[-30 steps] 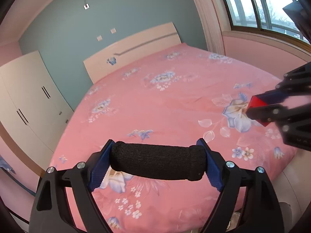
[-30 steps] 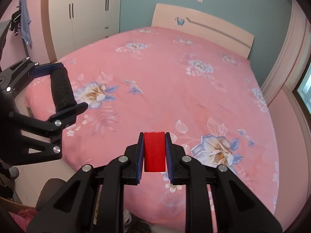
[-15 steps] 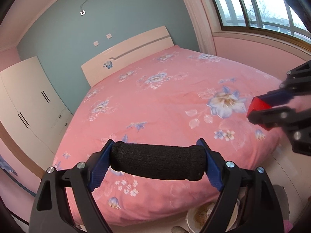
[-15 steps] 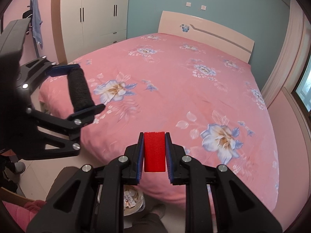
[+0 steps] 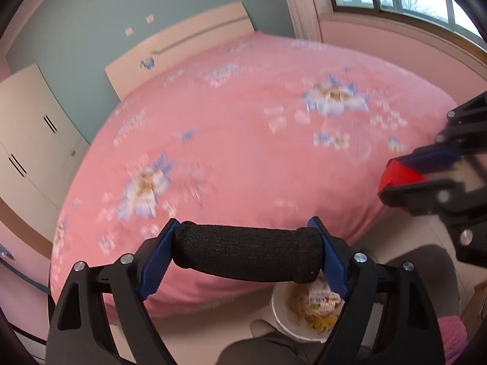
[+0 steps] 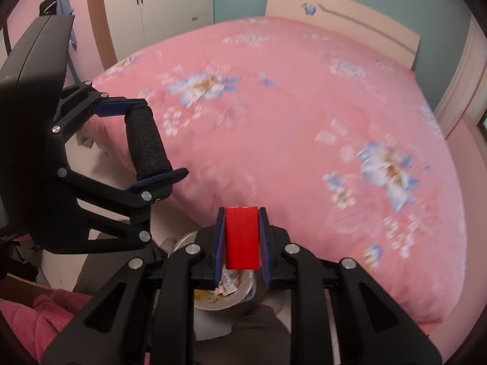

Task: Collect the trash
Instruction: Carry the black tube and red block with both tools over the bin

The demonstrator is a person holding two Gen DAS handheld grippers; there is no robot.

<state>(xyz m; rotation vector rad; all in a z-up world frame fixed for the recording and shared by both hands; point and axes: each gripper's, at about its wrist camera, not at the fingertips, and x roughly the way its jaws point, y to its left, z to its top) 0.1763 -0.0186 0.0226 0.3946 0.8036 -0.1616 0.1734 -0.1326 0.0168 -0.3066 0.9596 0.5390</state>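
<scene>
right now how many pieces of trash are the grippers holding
2. The left gripper clamps a black foam cylinder; the right gripper clamps a red block. More trash lies in the white bin below.

The bed (image 5: 243, 158) and its flowers are motion-blurred. The white trash bin (image 5: 283, 319) is half hidden behind gripper parts; its contents are unclear.
</scene>
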